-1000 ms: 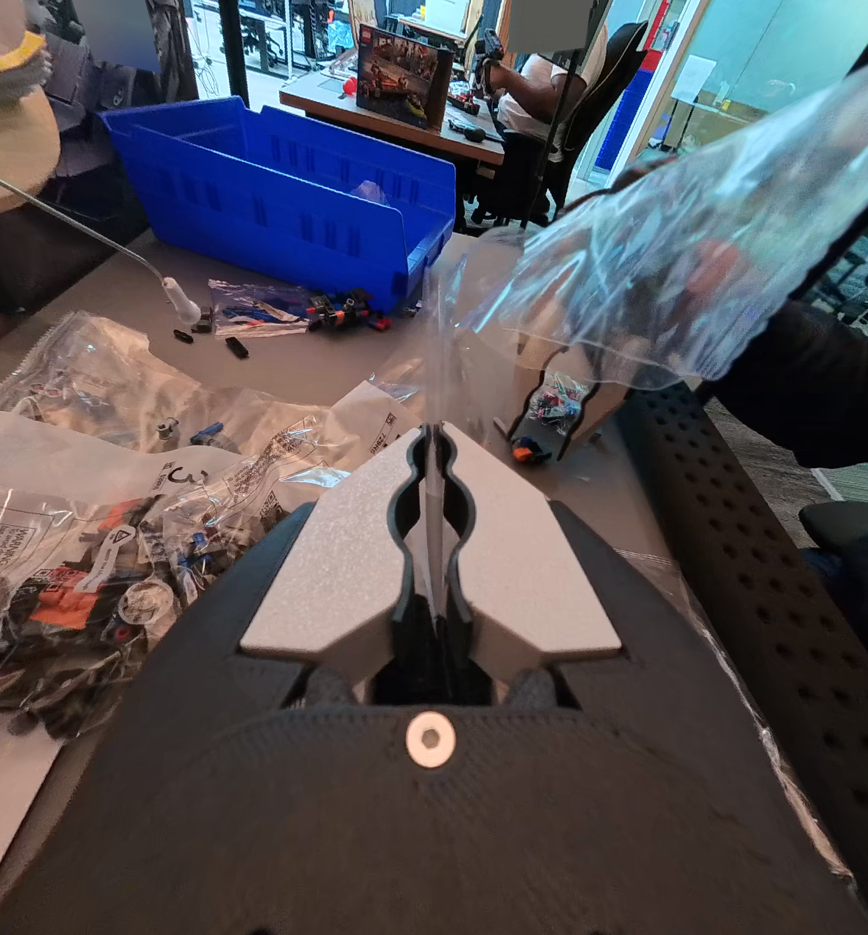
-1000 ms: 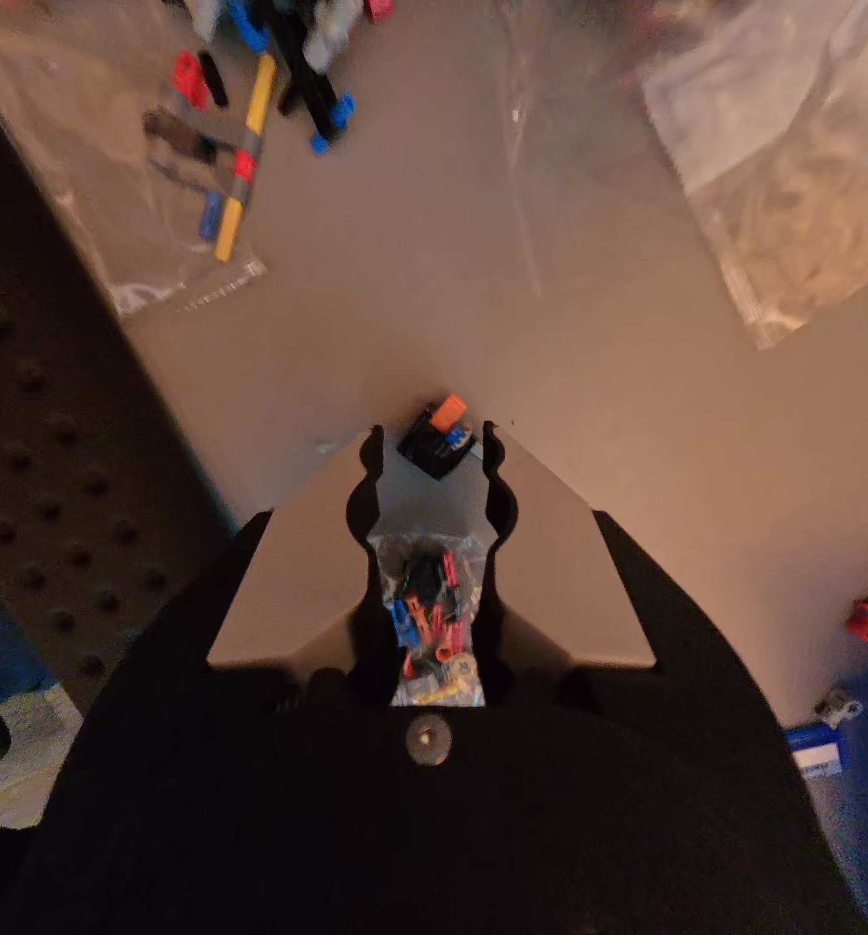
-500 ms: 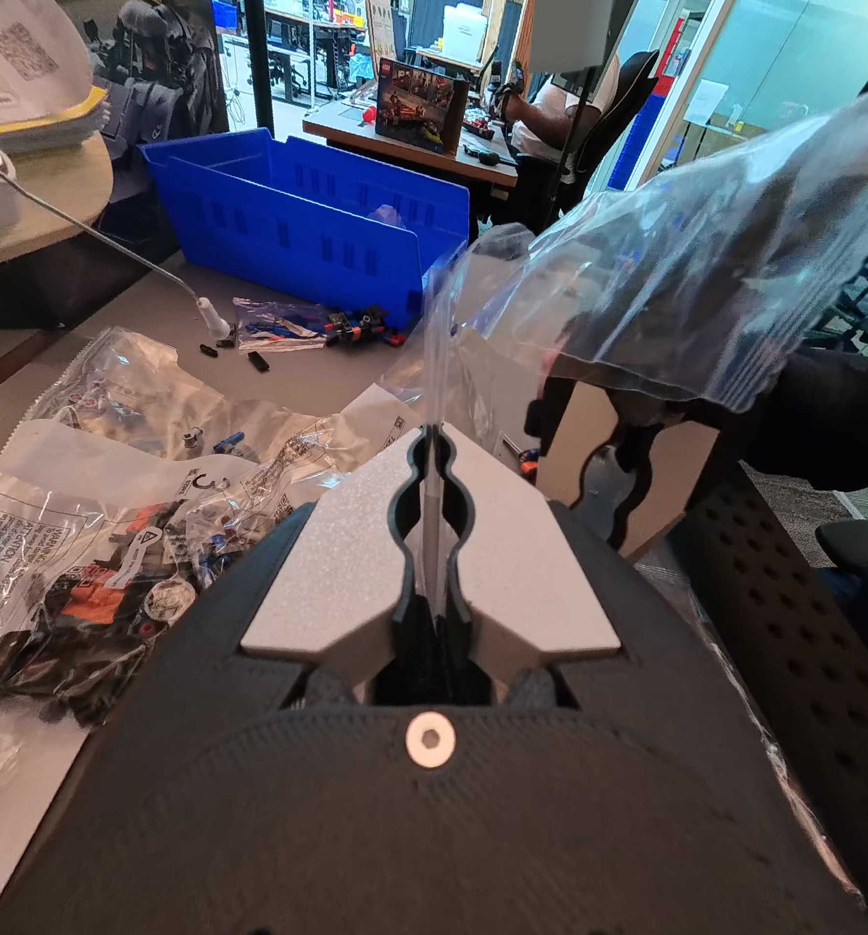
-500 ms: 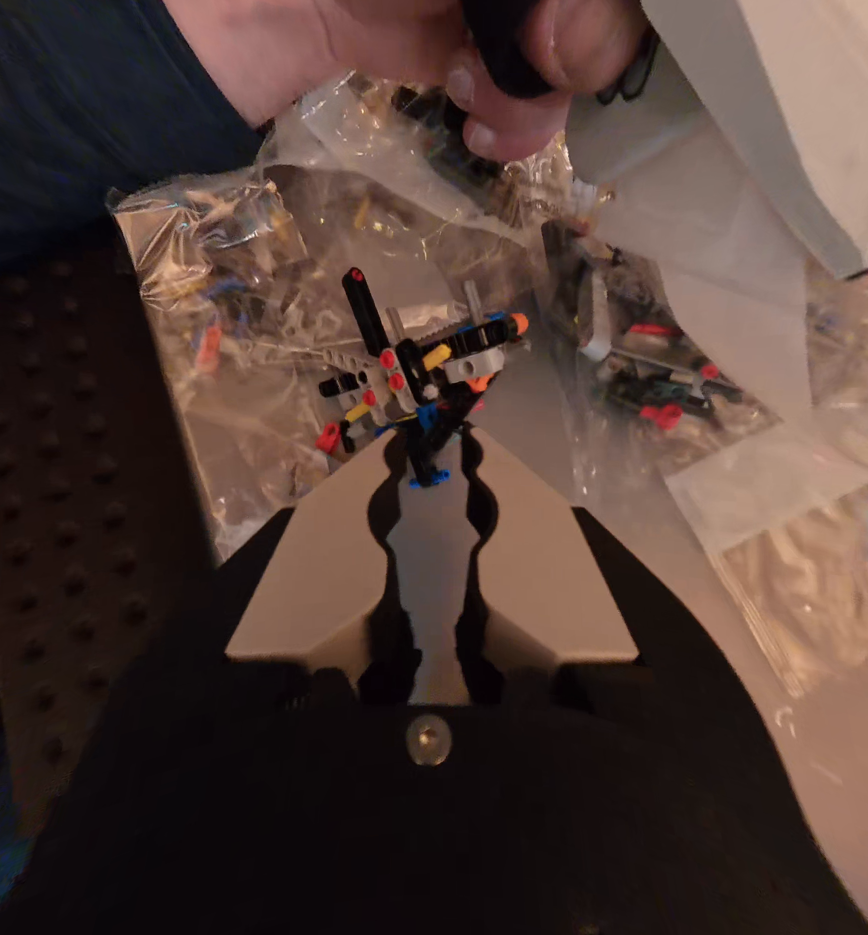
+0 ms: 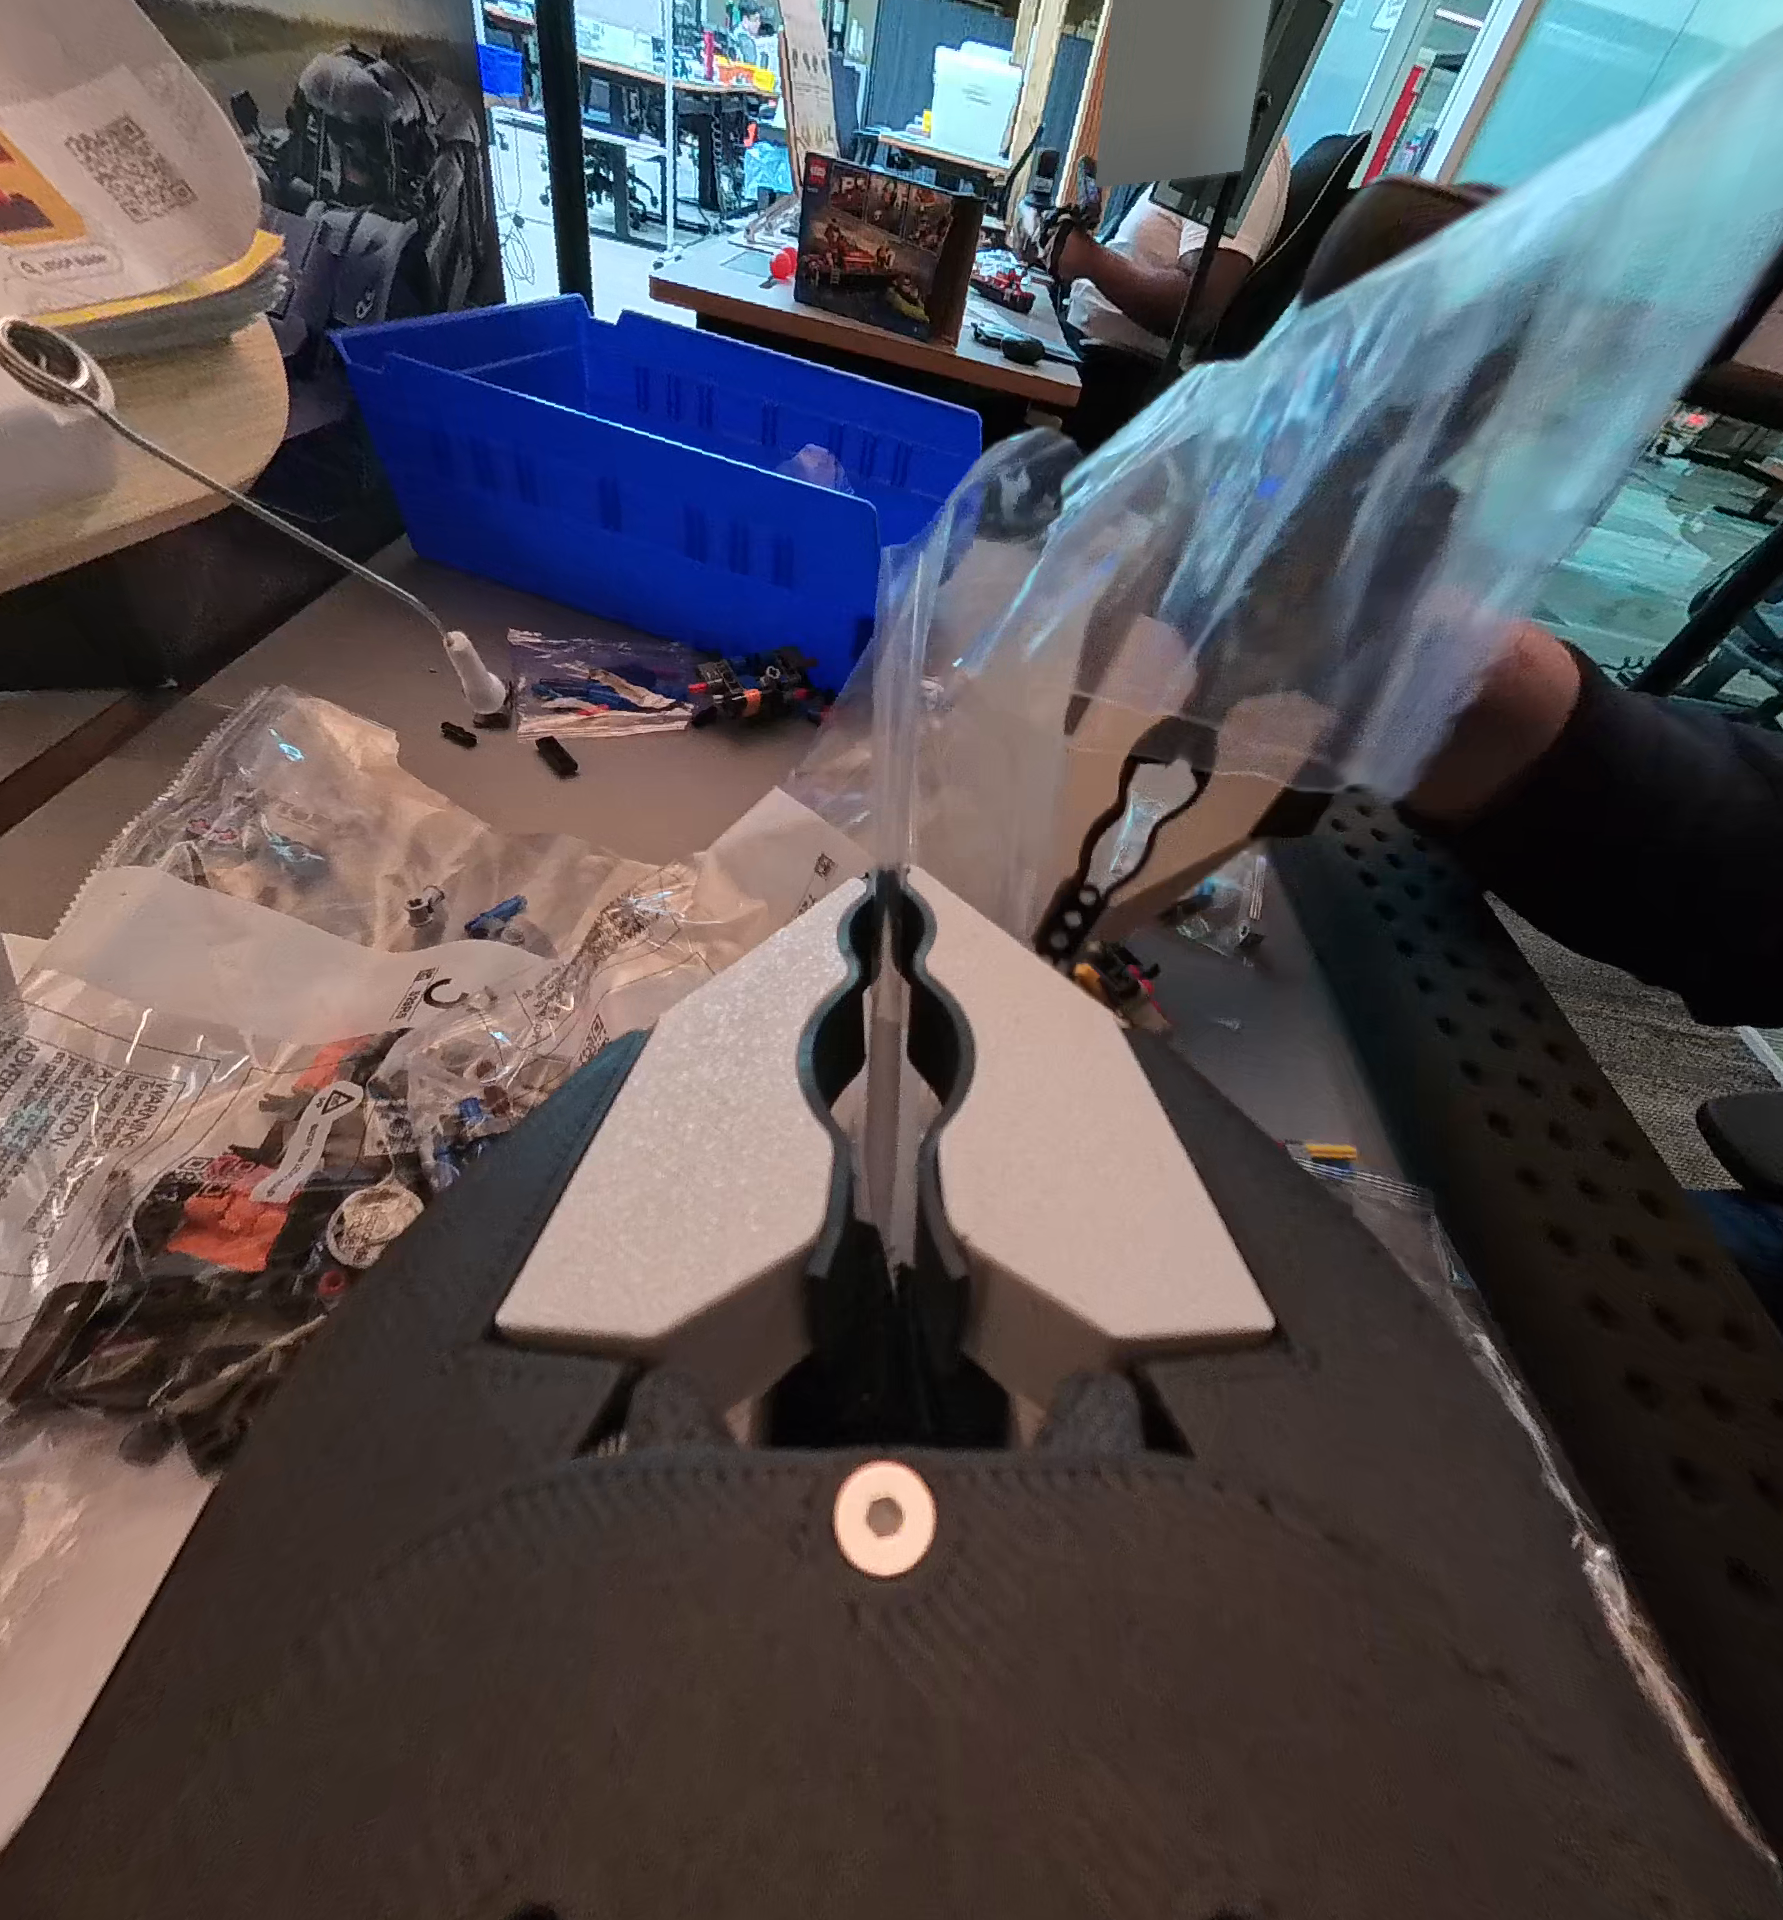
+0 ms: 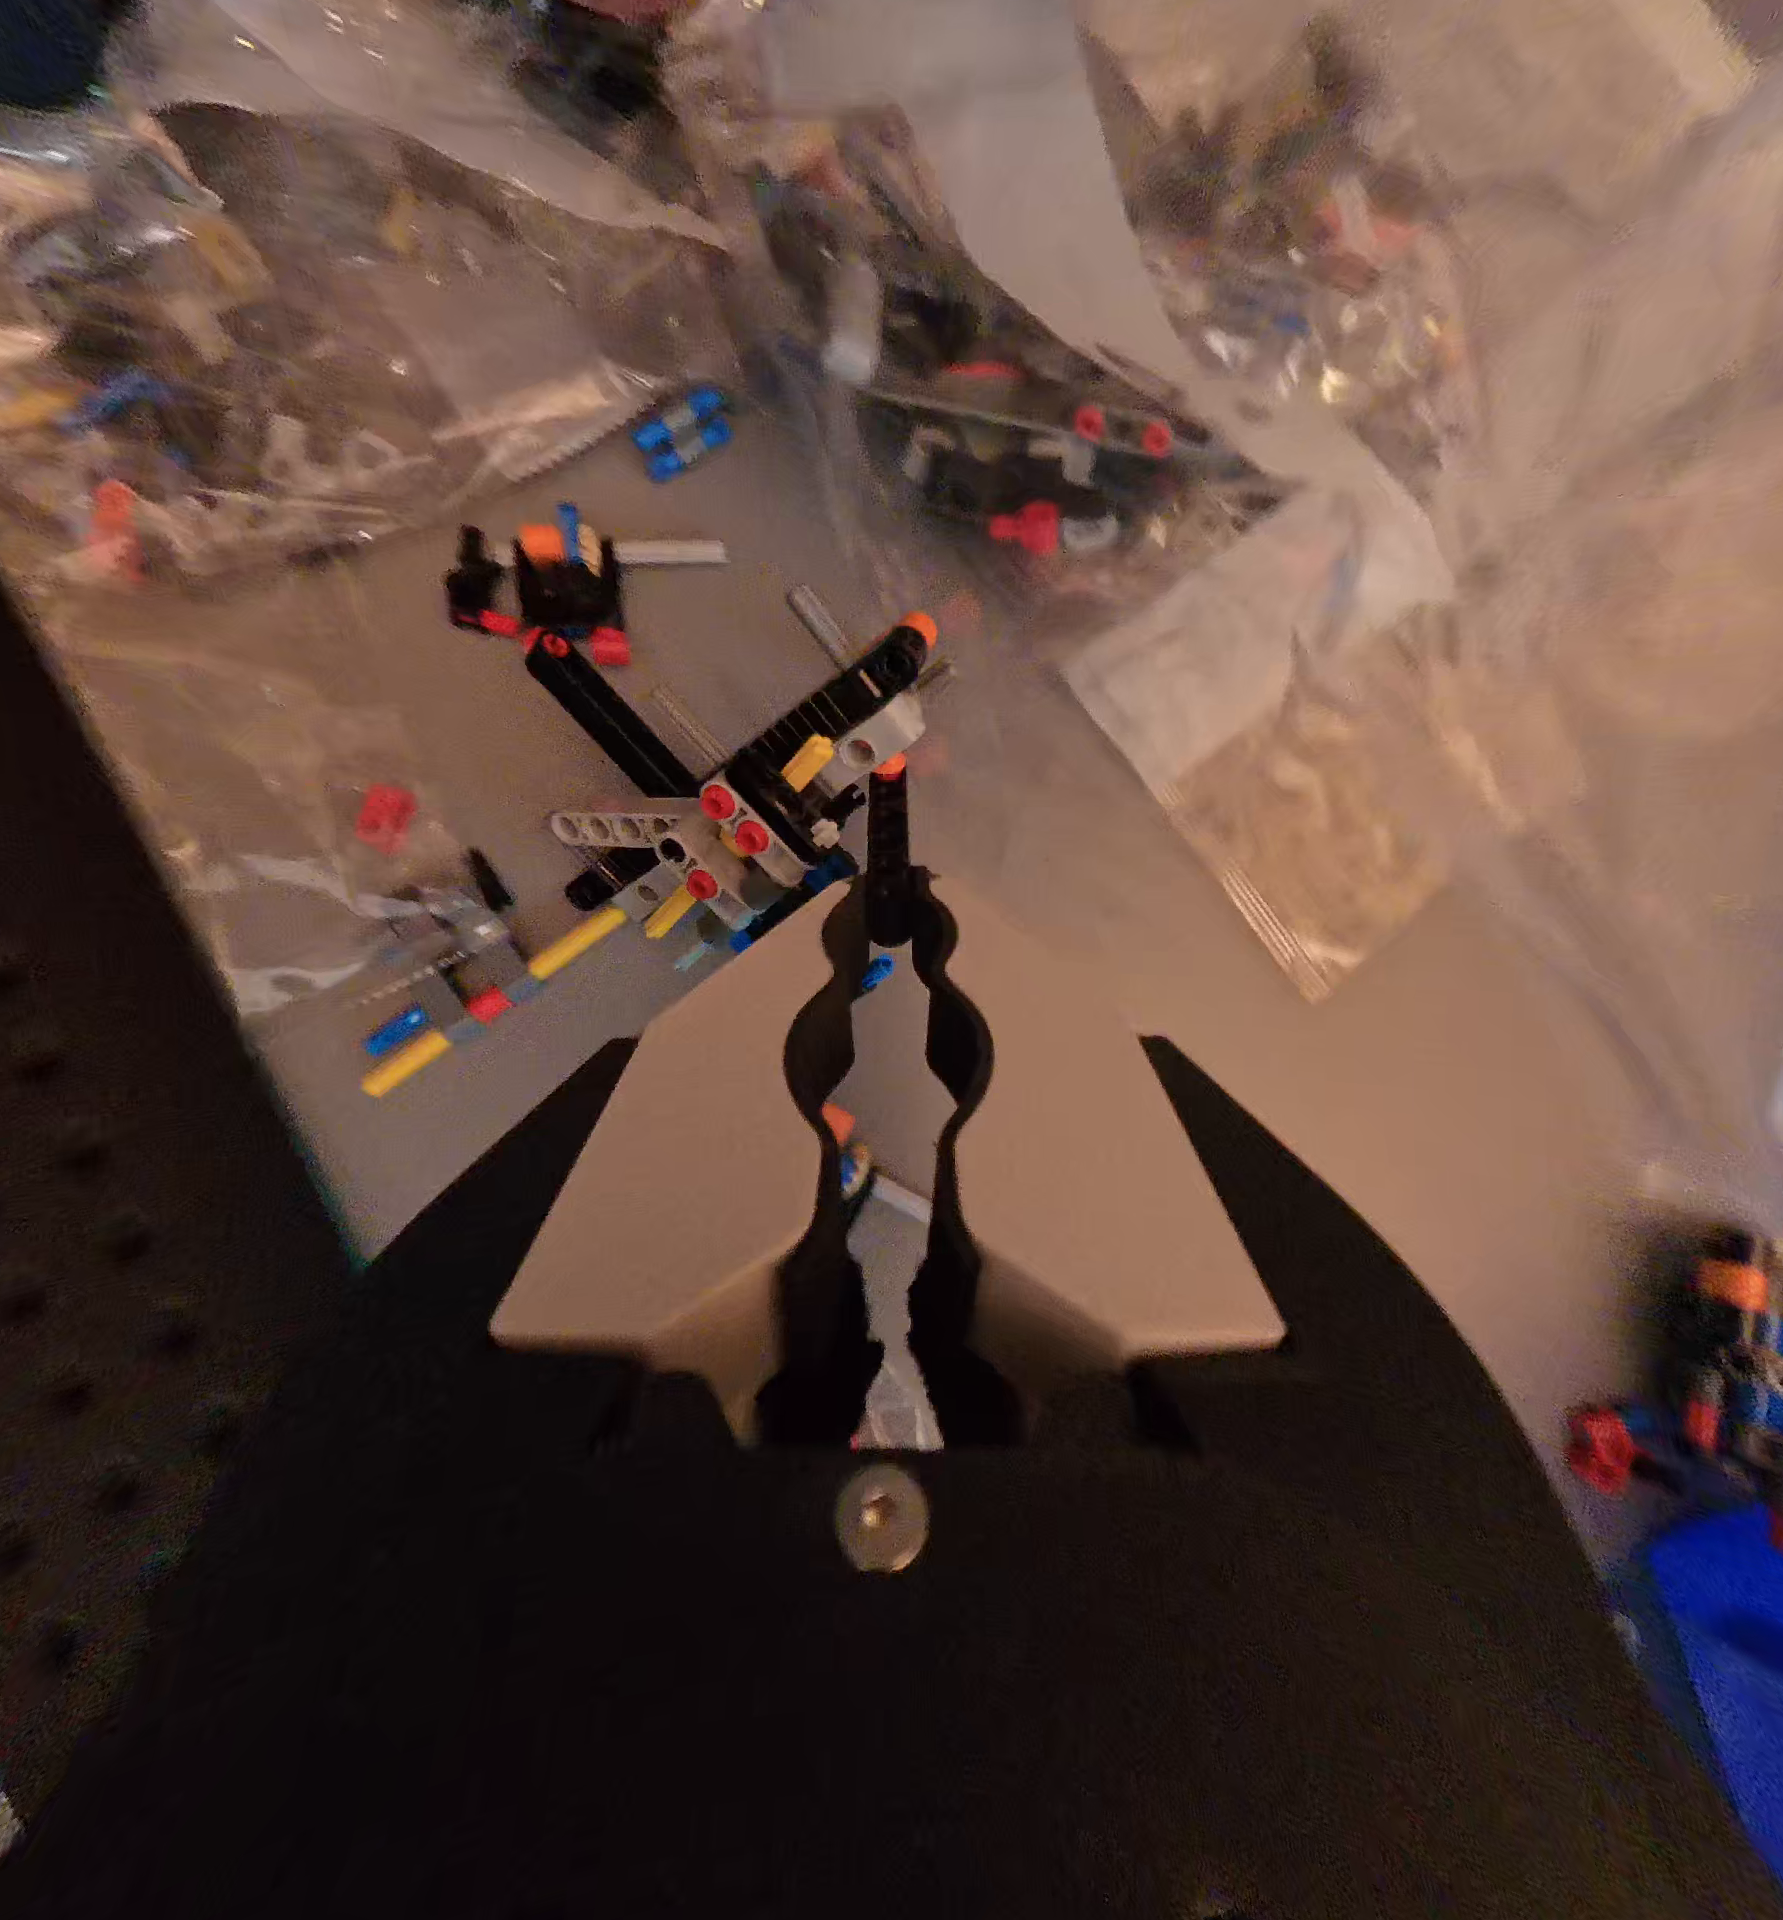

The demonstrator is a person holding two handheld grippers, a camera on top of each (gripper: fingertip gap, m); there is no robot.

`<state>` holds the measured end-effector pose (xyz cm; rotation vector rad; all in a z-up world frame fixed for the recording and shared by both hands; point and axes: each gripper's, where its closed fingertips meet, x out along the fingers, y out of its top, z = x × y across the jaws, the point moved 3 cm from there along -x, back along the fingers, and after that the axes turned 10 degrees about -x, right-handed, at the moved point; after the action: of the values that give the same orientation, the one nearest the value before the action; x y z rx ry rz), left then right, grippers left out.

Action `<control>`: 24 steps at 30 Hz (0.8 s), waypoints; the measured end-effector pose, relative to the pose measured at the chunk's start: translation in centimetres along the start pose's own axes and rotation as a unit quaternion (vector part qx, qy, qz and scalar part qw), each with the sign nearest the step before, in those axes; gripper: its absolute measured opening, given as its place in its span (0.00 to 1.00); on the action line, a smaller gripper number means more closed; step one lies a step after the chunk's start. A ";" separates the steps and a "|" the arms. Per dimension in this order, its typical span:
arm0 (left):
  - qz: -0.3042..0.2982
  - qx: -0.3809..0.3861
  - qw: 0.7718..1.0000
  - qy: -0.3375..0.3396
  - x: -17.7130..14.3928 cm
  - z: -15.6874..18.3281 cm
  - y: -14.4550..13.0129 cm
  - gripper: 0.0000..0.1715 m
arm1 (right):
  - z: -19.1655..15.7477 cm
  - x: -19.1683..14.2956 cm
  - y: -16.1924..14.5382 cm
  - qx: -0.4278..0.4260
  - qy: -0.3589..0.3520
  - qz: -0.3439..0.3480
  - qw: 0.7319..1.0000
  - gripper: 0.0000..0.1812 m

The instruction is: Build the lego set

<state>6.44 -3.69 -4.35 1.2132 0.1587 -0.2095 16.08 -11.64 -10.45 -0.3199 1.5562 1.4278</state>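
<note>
Left gripper (image 5: 892,883) jaws are clamped on the edge of a clear plastic bag (image 5: 1386,499), held up off the tabletop (image 5: 658,790); no change there over the last second. Change is on the right: right gripper (image 6: 892,904) a second ago sat open over a small pouch of parts, half a second ago it swung over to the partly built lego assembly (image 6: 752,790), and now its jaws are pinched on a thin black beam (image 6: 887,831) with an orange tip that sticks out past the jaw tips. In the left wrist view the same gripper shows behind and under the draped bag, with a black holed piece in its jaws and a dark-sleeved hand (image 5: 1510,707) behind it. The assembly itself, black crossed beams with red pins and yellow and grey bits, lies on the tabletop just ahead of the right jaws; can't tell whether the gripped beam is attached to it or merely overlaps it in view. Loose parts and parts bags (image 5: 191,1091) are spread around, blue bin (image 5: 658,499) well back. My read: sourcing the part is done and the right side is at the fitting step. The bag hanging over the work area blurs the right view, so alignment may suffer.
</note>
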 end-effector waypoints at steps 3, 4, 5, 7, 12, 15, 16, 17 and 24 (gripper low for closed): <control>0.004 -0.001 1.000 0.005 -0.1 -0.2 0.1 0.00 | 1.4 -1.1 -0.8 0.011 -0.044 -0.008 0.999 0.08; 0.006 -0.002 1.000 0.006 -0.1 -0.3 0.1 0.00 | 1.6 -1.6 -0.6 0.011 -0.060 -0.007 0.998 0.11; 0.008 -0.002 1.000 0.007 -0.2 -0.3 0.2 0.00 | 1.5 -2.1 -0.1 0.003 -0.065 -0.002 0.998 0.12; 0.011 -0.004 1.000 0.011 -0.3 -0.5 0.2 0.00 | 0.3 -2.8 1.7 -0.037 -0.069 0.023 0.997 0.11; 0.010 -0.010 1.000 0.026 -0.4 -1.1 0.1 0.00 | -4.2 -0.9 6.2 -0.112 0.006 0.053 0.992 0.14; 0.024 -0.016 0.999 0.024 -0.6 -1.2 0.4 0.00 | -6.4 1.3 8.2 -0.134 0.056 0.051 0.988 0.16; 0.027 -0.017 0.999 0.024 -0.7 -1.3 0.4 0.00 | -6.4 1.6 8.7 -0.149 0.040 0.052 0.987 0.15; 0.031 -0.020 0.999 0.025 -0.9 -1.4 0.5 0.00 | -6.7 1.6 9.1 -0.163 0.045 0.053 0.984 0.14; 0.046 -0.029 0.998 0.032 -1.2 -1.9 0.9 0.00 | -5.1 6.7 8.8 -0.118 0.067 -0.036 0.990 0.18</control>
<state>5.43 -1.56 -3.93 1.1676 0.1641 -0.0855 3.90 -11.02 -10.89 -0.6184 1.4656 1.5626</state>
